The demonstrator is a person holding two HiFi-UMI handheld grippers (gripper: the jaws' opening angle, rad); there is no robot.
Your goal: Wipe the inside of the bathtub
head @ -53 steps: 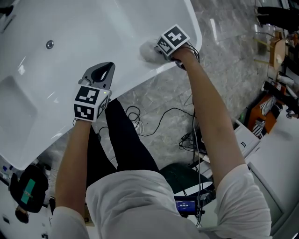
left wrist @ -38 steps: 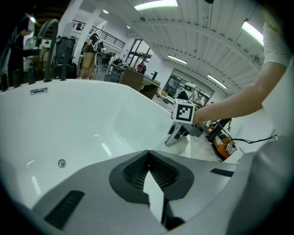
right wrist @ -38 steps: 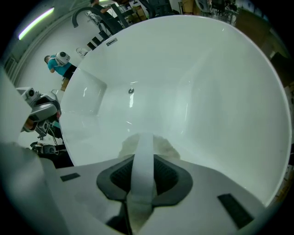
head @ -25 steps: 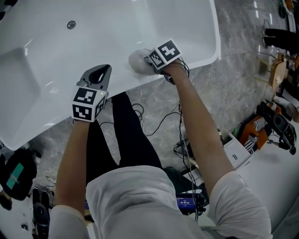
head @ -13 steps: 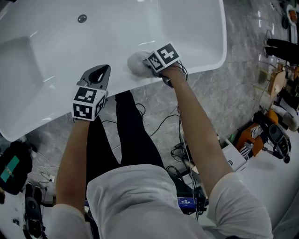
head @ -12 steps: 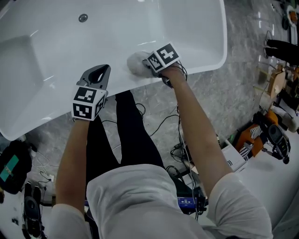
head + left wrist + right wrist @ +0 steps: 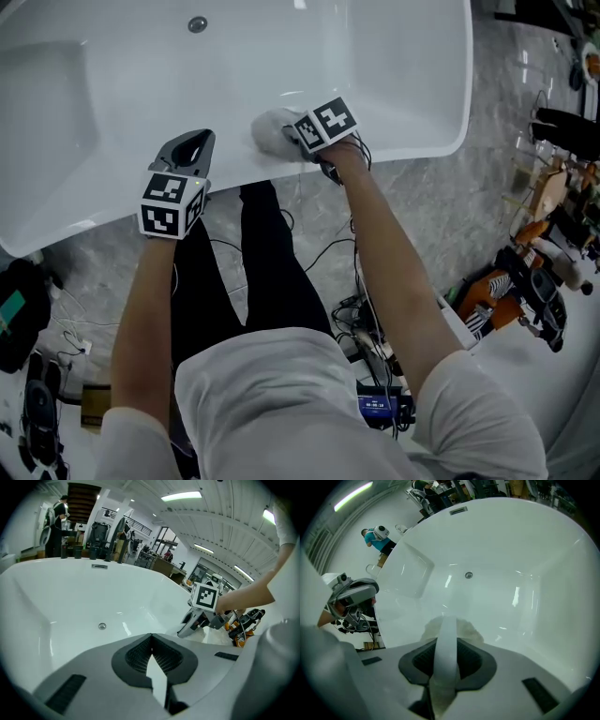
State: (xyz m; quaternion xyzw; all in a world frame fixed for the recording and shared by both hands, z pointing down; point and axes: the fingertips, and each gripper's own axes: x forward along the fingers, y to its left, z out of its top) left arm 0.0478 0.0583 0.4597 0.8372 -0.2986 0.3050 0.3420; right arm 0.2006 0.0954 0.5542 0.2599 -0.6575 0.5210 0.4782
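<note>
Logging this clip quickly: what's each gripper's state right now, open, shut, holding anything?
Left gripper: shut, nothing between its jaws.
Right gripper: shut on the white cloth, which lies against the bathtub inner wall.

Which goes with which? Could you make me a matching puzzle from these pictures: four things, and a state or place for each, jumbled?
Things:
1. left claw
2. right claw
3. cloth
4. drain

States or places:
A. small, round, metal, in the bathtub
B. shut, empty
C. pale, pressed on the bathtub's inside near the rim
D. shut on the cloth

Pairs: 1-B, 2-D, 3-C, 4-A
</note>
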